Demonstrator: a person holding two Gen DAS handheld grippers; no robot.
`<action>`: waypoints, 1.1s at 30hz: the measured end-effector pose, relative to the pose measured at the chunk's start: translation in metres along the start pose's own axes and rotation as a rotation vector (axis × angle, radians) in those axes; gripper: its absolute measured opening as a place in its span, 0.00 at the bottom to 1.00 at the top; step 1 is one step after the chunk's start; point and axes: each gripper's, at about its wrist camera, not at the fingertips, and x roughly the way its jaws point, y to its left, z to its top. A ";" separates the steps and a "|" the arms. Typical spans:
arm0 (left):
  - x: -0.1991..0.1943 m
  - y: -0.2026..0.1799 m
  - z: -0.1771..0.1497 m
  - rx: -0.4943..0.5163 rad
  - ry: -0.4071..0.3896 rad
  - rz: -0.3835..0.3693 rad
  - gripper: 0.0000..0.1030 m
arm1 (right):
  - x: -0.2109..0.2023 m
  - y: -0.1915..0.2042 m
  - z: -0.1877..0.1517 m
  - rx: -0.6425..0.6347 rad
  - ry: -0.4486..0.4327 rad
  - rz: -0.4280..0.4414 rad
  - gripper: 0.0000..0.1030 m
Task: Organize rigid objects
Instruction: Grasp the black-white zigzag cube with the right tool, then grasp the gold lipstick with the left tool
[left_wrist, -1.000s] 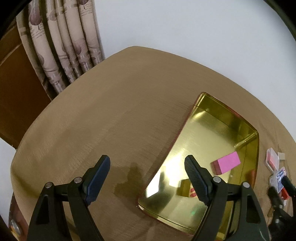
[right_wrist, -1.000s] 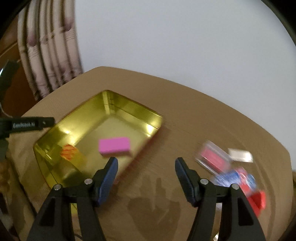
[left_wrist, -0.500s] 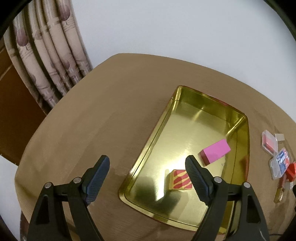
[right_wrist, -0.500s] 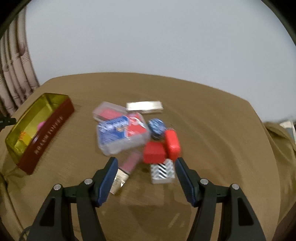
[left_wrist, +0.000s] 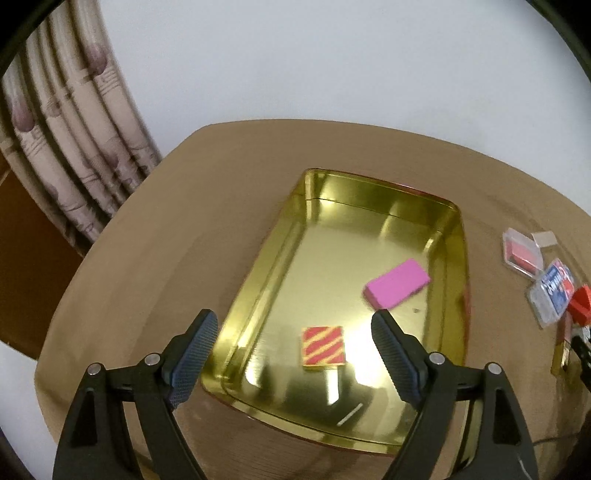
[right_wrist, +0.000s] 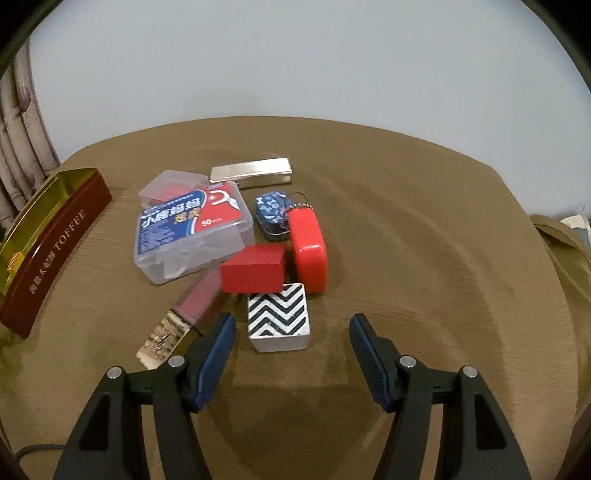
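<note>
Hovering over the near end of the gold tin tray (left_wrist: 456, 236), the left gripper (left_wrist: 293, 334) has its jaws spread wide with nothing between the pads. Inside the tray lie a red-and-yellow striped block (left_wrist: 324, 346) near the front and a pink block (left_wrist: 397, 283) toward the right wall, well apart from each other. Right of the tray, on the brown tablecloth (right_wrist: 424, 229), sits the loose pile. In the right wrist view it runs from a clear floss-pick box (right_wrist: 192, 230) and a gold-capped tube (right_wrist: 184, 317), past a silver bar (right_wrist: 251, 172), a red block (right_wrist: 253, 274) and a black-and-white zigzag block (right_wrist: 277, 317), to a blue patterned tin (right_wrist: 272, 210) and a red oblong case (right_wrist: 307, 248). The right gripper (right_wrist: 291, 330) hangs released just before the zigzag block, gripping nothing.
</note>
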 end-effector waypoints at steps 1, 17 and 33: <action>-0.001 -0.004 -0.001 0.008 0.000 -0.006 0.81 | 0.003 0.000 0.000 -0.004 0.003 0.000 0.64; -0.022 -0.140 -0.056 0.291 0.039 -0.188 0.84 | 0.005 -0.012 -0.004 -0.007 -0.040 -0.044 0.29; -0.040 -0.251 -0.062 0.414 0.097 -0.400 0.79 | -0.004 -0.052 -0.018 0.058 -0.051 -0.096 0.29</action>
